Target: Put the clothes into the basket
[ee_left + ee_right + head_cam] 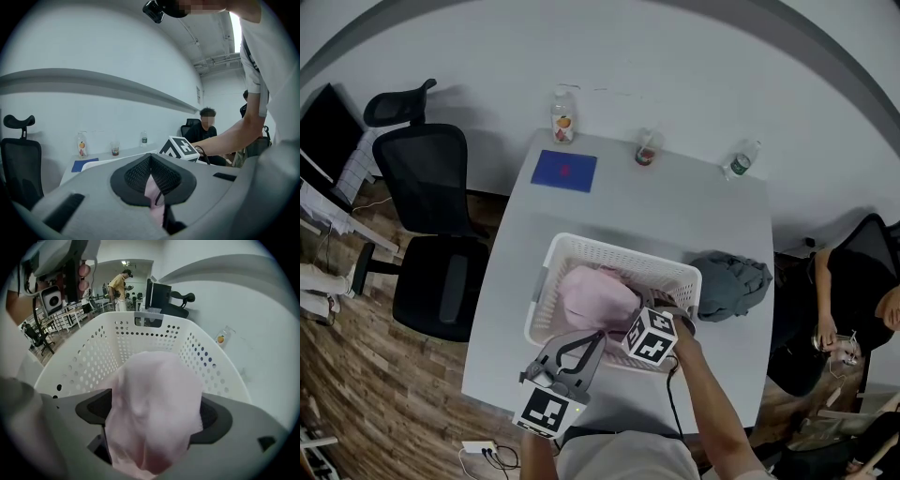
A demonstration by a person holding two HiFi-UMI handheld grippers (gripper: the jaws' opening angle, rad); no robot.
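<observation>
Your right gripper (154,414): jaws spread, slack around the pink garment (595,298) inside the white basket (581,246). Basket walls ahead and on both sides; open room above.
Your left gripper (152,182): clenched on a strip of that garment, at the basket's near rim.
Grey garment (729,286): on the table (675,206), right of your right gripper, outside the basket wall.

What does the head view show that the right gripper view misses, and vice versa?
Head view only: a grey garment on the table right of the basket, plus a blue mat, cup and water bottle.
Right gripper view only: a person standing far behind the basket.
Both: the basket, the pink garment over it, the juice bottle, an office chair.
</observation>
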